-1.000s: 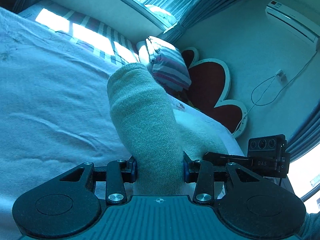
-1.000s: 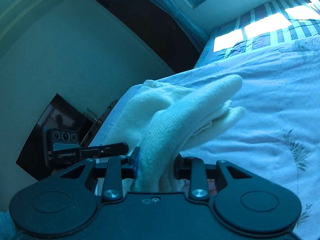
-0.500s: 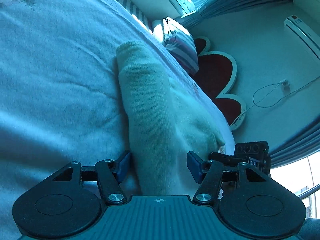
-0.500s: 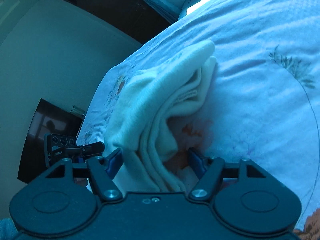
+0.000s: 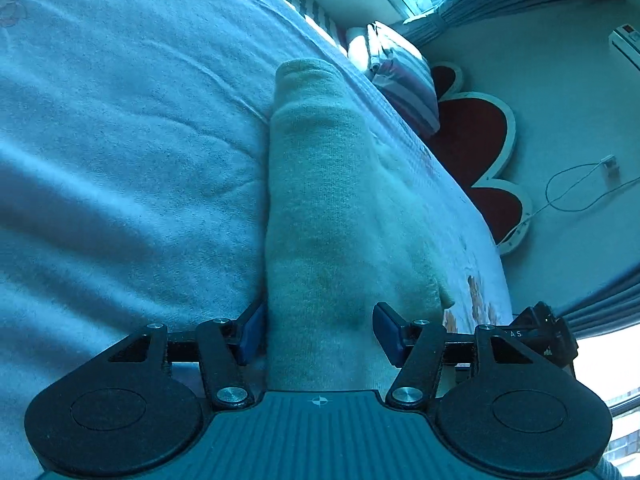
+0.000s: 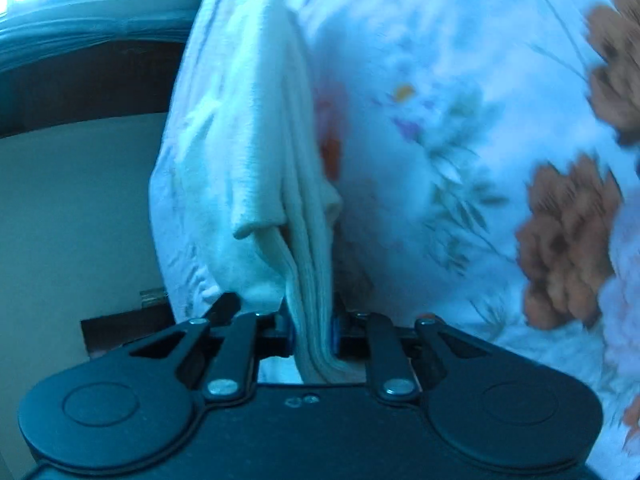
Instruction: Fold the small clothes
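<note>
Lowered onto the bed (image 5: 120, 160), the knit garment (image 5: 320, 208) lies between the left gripper (image 5: 318, 334)'s parted fingers, while the right gripper (image 6: 314, 334)'s have just closed, pinching its folded edge.

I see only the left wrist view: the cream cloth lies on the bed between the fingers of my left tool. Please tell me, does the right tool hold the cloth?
Observer: Yes. The right tool is shut on the cream garment; its jaws have just been closing on a ribbed edge.
Operator: One layer, or more?
Observer: Several ribbed layers are bunched together between the pads, and a loose flap curls out just ahead of them.
Operator: What is beside the cloth there?
Observer: The bedcover carries large brown flowers on that side, though the picture is blurred.
</note>
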`<action>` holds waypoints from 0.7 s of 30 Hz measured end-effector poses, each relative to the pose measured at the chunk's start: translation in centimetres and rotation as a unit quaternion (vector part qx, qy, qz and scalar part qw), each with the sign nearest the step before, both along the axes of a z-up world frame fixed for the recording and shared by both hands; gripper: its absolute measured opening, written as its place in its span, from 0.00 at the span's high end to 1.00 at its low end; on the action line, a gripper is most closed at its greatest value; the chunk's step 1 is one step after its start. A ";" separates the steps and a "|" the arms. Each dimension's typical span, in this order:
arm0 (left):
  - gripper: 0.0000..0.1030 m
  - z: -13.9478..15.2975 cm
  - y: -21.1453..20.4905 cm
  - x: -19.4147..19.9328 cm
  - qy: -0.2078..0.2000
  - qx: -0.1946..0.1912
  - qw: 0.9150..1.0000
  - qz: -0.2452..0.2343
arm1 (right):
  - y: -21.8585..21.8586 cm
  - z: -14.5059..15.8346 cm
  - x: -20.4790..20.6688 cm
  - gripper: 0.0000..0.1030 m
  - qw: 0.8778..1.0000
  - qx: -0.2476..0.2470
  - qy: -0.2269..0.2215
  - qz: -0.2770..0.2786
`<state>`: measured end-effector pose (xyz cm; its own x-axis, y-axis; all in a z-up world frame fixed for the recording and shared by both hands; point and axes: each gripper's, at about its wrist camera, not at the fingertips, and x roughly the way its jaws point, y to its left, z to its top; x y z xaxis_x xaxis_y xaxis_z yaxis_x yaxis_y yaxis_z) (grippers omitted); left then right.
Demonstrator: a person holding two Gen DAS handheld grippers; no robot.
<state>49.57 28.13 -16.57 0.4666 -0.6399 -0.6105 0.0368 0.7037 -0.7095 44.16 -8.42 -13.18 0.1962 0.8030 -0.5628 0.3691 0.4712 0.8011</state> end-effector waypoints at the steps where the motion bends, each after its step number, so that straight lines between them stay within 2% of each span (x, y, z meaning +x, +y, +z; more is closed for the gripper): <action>1: 0.42 0.9 0.3 -0.6 -0.021 0.023 0.999 0.011 | -0.5 -0.6 -0.6 0.85 1.000 0.009 0.000 -0.023; 2: 0.42 1.8 0.4 -1.1 -0.048 0.050 0.997 0.019 | -1.0 -0.1 -0.8 0.77 0.999 -0.005 -0.028 -0.030; 3: 0.42 2.6 0.4 -1.1 -0.073 0.071 0.995 0.020 | -1.4 1.2 -1.1 0.73 0.996 -0.039 -0.073 -0.028; 5: 0.42 3.7 0.3 -0.4 -0.110 0.085 0.990 0.016 | -2.2 4.1 -1.6 0.66 0.978 -0.102 -0.178 -0.025; 7: 0.42 4.0 0.1 2.2 -0.119 0.067 0.991 0.007 | -2.7 6.2 -0.6 0.44 0.959 -0.146 -0.241 -0.027; 8: 0.42 3.9 -0.1 3.2 -0.121 0.063 0.991 0.004 | -2.9 6.5 0.3 0.23 0.956 -0.145 -0.252 -0.033; 9: 0.42 3.6 0.3 4.6 -0.120 0.064 0.991 0.003 | -2.8 6.4 1.8 0.21 0.957 -0.130 -0.258 -0.034; 10: 0.42 3.2 0.2 5.9 -0.114 0.071 0.991 0.005 | -2.9 6.1 3.1 0.23 0.959 -0.113 -0.257 -0.037; 13: 0.42 2.2 0.0 8.5 -0.093 0.078 0.992 0.011 | -1.7 4.6 7.1 0.36 0.967 -0.095 -0.233 -0.034; 14: 0.42 1.9 -0.1 9.0 -0.091 0.074 0.993 0.009 | -1.0 4.0 8.1 0.43 0.969 -0.101 -0.223 -0.024; 15: 0.42 1.6 -0.6 9.5 -0.091 0.067 0.994 0.002 | -0.6 3.6 8.8 0.61 0.970 -0.106 -0.218 -0.014; 16: 0.42 1.3 -0.8 9.7 -0.096 0.061 0.994 -0.006 | 0.3 3.2 9.2 0.65 0.968 -0.104 -0.228 0.000; 18: 0.44 0.7 -0.3 9.5 -0.119 0.011 0.993 -0.007 | 1.5 3.5 8.9 0.71 0.956 -0.127 -0.265 0.022; 19: 0.48 0.2 0.3 9.2 -0.125 -0.019 0.992 0.003 | 2.0 4.2 8.9 0.72 0.944 -0.141 -0.297 0.038; 20: 0.48 -0.2 0.8 9.2 -0.127 -0.030 0.991 0.015 | 2.5 5.1 8.6 0.72 0.927 -0.157 -0.337 0.057; 21: 0.48 -0.7 1.2 9.2 -0.123 -0.015 0.992 0.029 | 3.0 5.8 8.1 0.72 0.909 -0.166 -0.375 0.075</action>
